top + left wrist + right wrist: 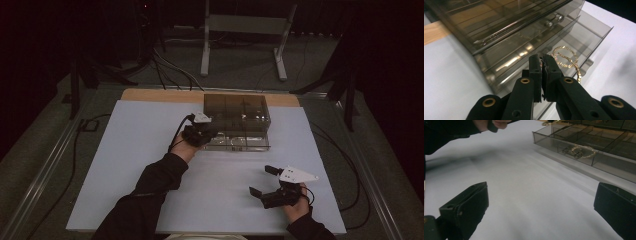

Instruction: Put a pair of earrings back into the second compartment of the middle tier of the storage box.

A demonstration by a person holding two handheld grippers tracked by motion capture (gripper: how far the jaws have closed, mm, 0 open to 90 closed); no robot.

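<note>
A smoky clear drawer box [235, 106] stands at the back of the white mat, with its bottom drawer [239, 142] pulled out toward me. My left gripper [213, 134] is at the drawer's left end, shut on a gold bead chain [564, 58] that loops and dangles from the tips [541, 60] over the drawer wall [596, 32]. Another gold piece with a silver clasp [579, 151] lies in a front compartment of the drawer [574, 160]. My right gripper [261, 180] rests near the mat's front right, open with nothing between its jaws [541, 200].
The white mat [140, 165] covers a wooden tabletop [160, 95] whose far edge shows behind it. Cables trail off the table's left and right sides. A metal stand [245, 30] is on the floor beyond. The left hand and dark sleeve [446, 132] reach across.
</note>
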